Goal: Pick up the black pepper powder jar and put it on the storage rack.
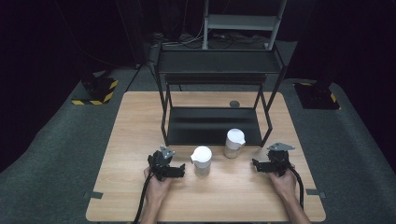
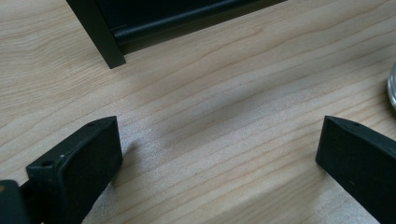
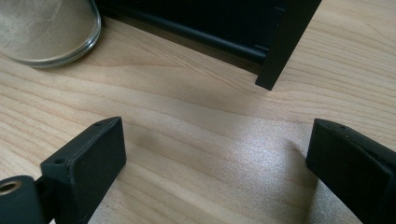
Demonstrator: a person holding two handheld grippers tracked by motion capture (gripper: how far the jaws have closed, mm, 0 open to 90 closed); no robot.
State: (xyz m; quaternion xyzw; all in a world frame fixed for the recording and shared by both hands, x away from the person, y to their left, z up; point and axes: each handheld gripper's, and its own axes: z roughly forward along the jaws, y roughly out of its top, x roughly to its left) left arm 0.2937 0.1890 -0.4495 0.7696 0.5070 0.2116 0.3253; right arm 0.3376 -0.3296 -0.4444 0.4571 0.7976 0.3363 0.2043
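Two spread grippers rest low over the wooden bench (image 1: 130, 140), nothing between their jaws.

The left gripper (image 2: 219, 163) has jaws wide apart over bare wood, a black rack (image 1: 215, 70) leg ahead of its left jaw. The right gripper (image 3: 217, 161) is equally spread; a glass jar (image 3: 46, 30) stands beyond its left jaw. A second white-lidded jar (image 1: 201, 160) stands just beside the left gripper's jaws.

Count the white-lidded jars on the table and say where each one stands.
2. One jar stands near the left claw; the other jar stands farther back, at the black rack's front edge.
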